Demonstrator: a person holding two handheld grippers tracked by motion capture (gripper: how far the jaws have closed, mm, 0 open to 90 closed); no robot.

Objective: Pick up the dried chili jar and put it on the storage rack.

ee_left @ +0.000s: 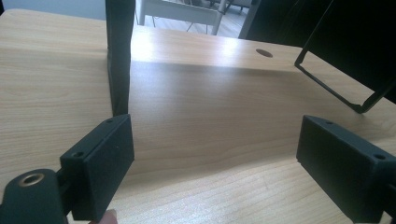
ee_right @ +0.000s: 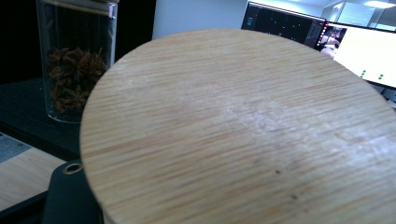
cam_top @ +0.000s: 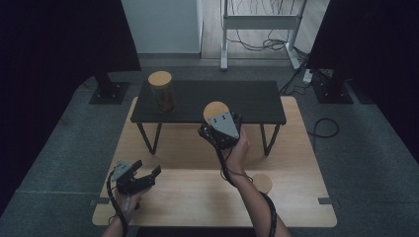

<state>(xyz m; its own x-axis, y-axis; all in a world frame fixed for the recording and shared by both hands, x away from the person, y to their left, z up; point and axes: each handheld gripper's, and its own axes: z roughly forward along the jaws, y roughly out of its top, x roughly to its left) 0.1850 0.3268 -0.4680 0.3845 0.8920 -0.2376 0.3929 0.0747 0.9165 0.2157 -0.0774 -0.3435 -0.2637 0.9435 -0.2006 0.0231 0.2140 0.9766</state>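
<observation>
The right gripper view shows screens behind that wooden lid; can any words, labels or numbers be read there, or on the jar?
None can be read.
Monitors: lit, with small marks too blurred to read.
Glass jar: no label seen.
Wooden lid: plain grain, no print.

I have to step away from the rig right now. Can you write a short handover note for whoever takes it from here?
Right gripper: shut on a jar with a round wooden lid, held up at the front edge of the black shelf.
Left gripper: open, nothing between its jaws, low over the wooden table at its near left.
Done: one lidded glass jar, with star anise inside, stands on the shelf at its left end.
Left: probably set the held jar on the shelf. Another wooden-lidded jar waits on the table by the right forearm.
</observation>
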